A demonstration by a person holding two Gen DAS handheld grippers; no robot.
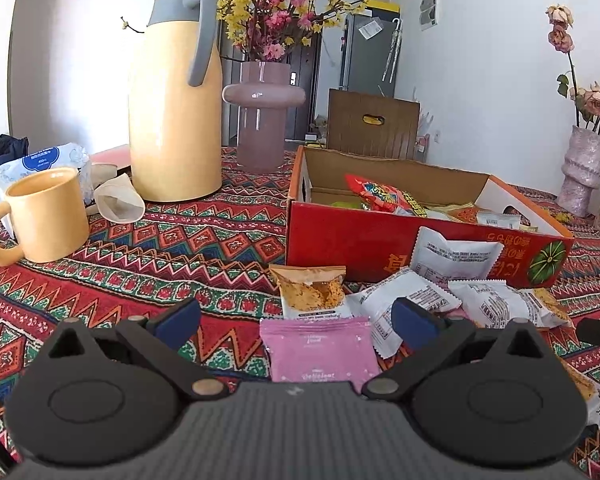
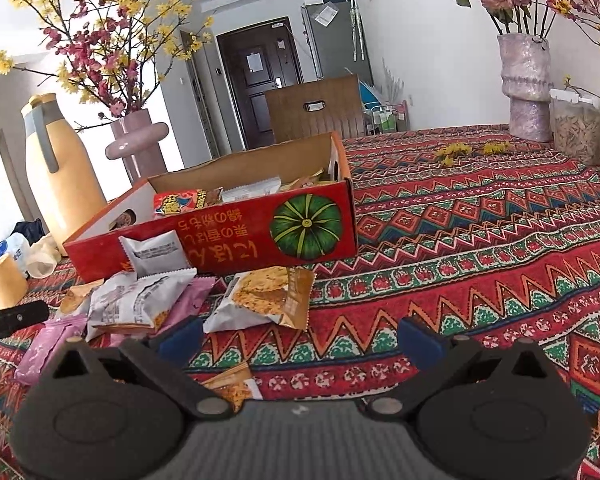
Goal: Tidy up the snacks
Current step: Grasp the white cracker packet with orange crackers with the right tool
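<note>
The loose snack packets lie in a small heap on the bench, just in front of the red cardboard box (image 1: 364,240), which stands open and already holds several packets. Nearest to my left tongs (image 1: 296,318) is a pink packet (image 1: 320,350), flat on the patterned cloth (image 1: 140,272), right between the two blue fingertips (image 1: 178,320) but not gripped; the tongs are spread wide and hold nothing. Just behind the pink one is a packet with orange crumbly content (image 1: 310,290), and to the right some white packets (image 1: 452,258) lean on the box wall (one stands almost upright against it).

My right tongs (image 2: 300,338) are also spread wide and empty, above the cloth. A bigger white and orange snack packet (image 2: 264,294) lies just ahead of them, near the green pumpkin picture (image 2: 306,226) on the box. Further left on the bench I see a yellow mug (image 1: 46,216), a yellow thermos jug (image 1: 176,92) and a pink vase (image 1: 262,116) with flowers.
</note>
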